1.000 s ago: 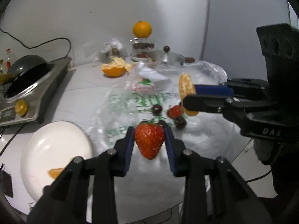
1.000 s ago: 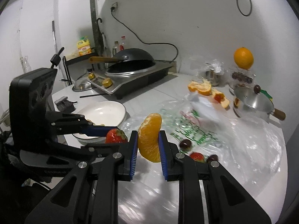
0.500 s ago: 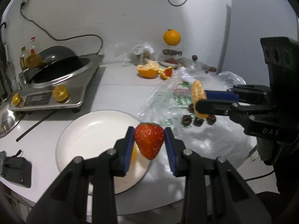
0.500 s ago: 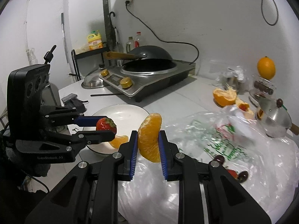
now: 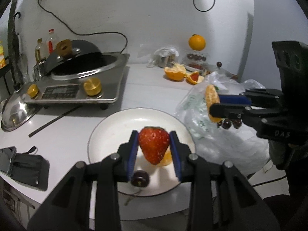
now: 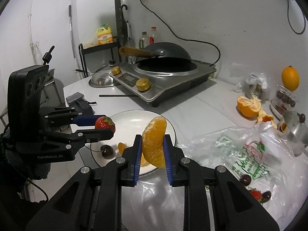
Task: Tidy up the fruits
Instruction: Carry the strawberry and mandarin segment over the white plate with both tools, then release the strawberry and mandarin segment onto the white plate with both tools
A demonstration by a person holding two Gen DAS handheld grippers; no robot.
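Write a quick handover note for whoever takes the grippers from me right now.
Left gripper: shut on a strawberry, held over the plate.
Right gripper: shut on an orange segment, at the plate's edge nearest the bag.
Done: a cherry and an orange piece lie on the plate.
Left: set down both held fruits, then fetch the cherries and the other strawberry from the bag.

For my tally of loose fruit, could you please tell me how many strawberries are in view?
2: a strawberry in the left gripper above the plate, another strawberry on the bag. More may be hidden in the back tub.
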